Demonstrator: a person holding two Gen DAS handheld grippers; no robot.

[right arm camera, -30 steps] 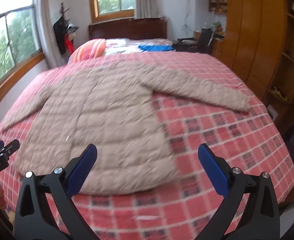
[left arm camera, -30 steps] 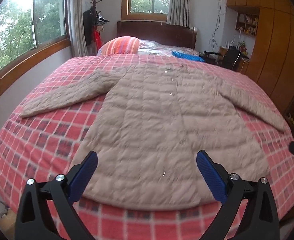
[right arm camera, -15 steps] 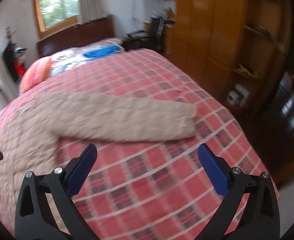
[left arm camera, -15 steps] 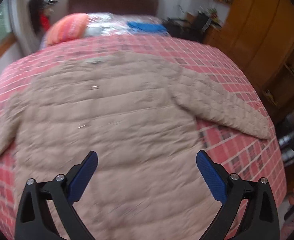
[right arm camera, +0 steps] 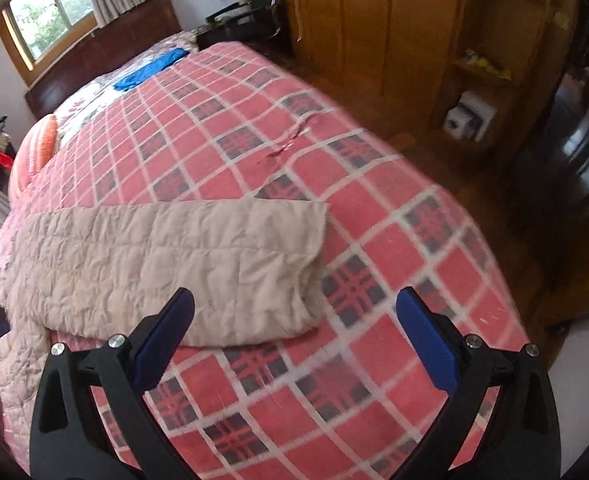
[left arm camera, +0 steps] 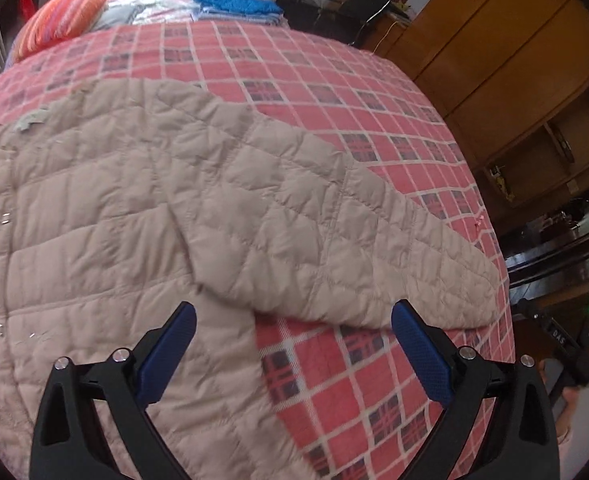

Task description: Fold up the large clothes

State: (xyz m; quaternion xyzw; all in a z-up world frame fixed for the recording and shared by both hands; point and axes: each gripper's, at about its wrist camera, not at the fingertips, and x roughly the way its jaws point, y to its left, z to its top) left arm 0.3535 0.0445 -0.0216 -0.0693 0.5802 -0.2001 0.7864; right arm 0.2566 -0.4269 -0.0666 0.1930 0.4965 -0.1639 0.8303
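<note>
Two grippers, both with jaws spread wide and nothing between them. Right gripper (right arm camera: 294, 328) hovers just short of the cuff end of the jacket sleeve (right arm camera: 166, 268); the left blue pad overlaps the sleeve's near edge in view, the right pad sits over bare plaid bedspread (right arm camera: 394, 208). From this gripper the sleeve runs away to the left, long axis roughly crosswise to the fingers, cuff (right arm camera: 314, 264) nearest. Left gripper (left arm camera: 292, 350) hangs over the armpit region of the beige quilted jacket (left arm camera: 94, 208), where the same sleeve leaves the body and runs off to the right and away toward the bed edge. Relative to the sleeve: right gripper at the cuff, left gripper at the root. Judgement: the right is the nearer to the cuff and better placed to take it and carry the sleeve inward across the jacket body. Contact with cloth not discernible for either tool.
</note>
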